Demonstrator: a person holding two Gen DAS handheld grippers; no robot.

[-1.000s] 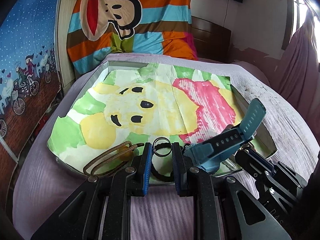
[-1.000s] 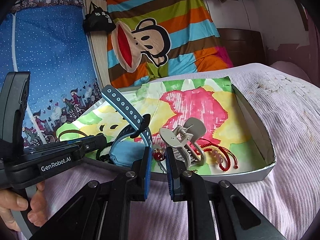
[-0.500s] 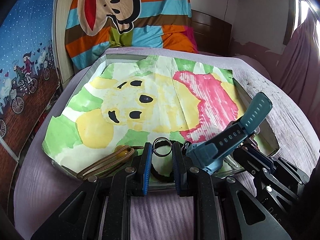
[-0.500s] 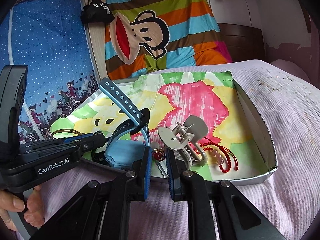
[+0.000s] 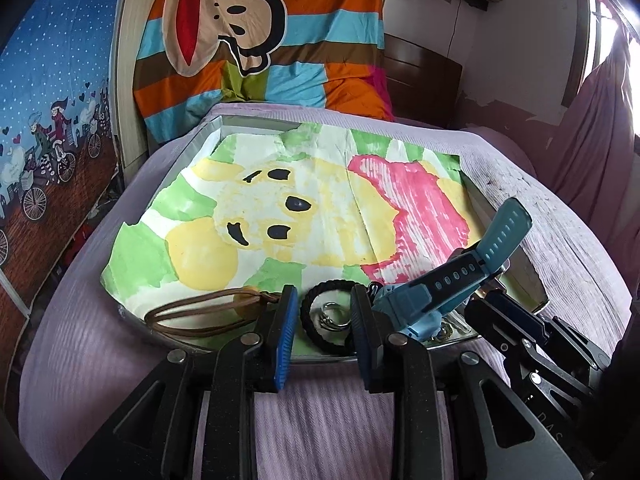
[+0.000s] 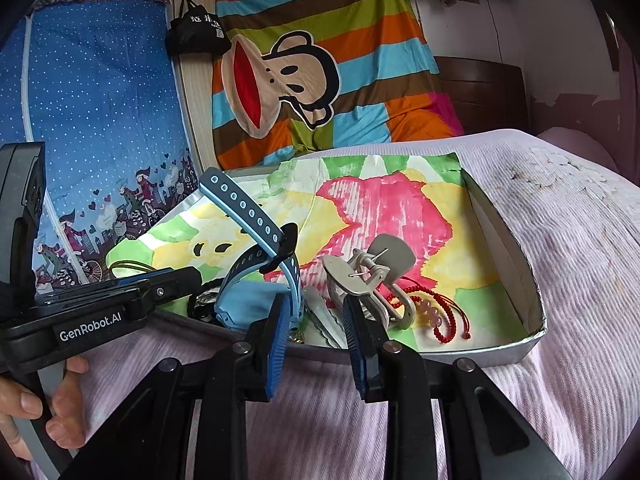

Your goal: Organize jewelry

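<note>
A shallow grey tray [image 5: 532,280] lined with a painted paper sits on the bed. At its near edge lie a brown cord necklace [image 5: 192,316], a black beaded bracelet with a metal ring [image 5: 320,316], a blue watch [image 5: 452,284], a grey hair claw [image 6: 372,272] and a red bead bracelet [image 6: 436,312]. My left gripper [image 5: 324,320] is open, its fingers on either side of the black bracelet. My right gripper [image 6: 312,320] is open and empty at the tray's near edge, between the blue watch [image 6: 248,276] and the claw.
The tray [image 6: 516,256] rests on a lilac bedspread [image 6: 580,240]. A striped monkey blanket [image 5: 256,40] is piled at the headboard, and a blue printed screen [image 6: 92,128] stands at the left. The far half of the painted paper [image 5: 304,200] is bare.
Both grippers have opened wider. The left gripper has dropped lower, so the black bracelet and ring now lie between its fingers. The items in the tray have not moved.
</note>
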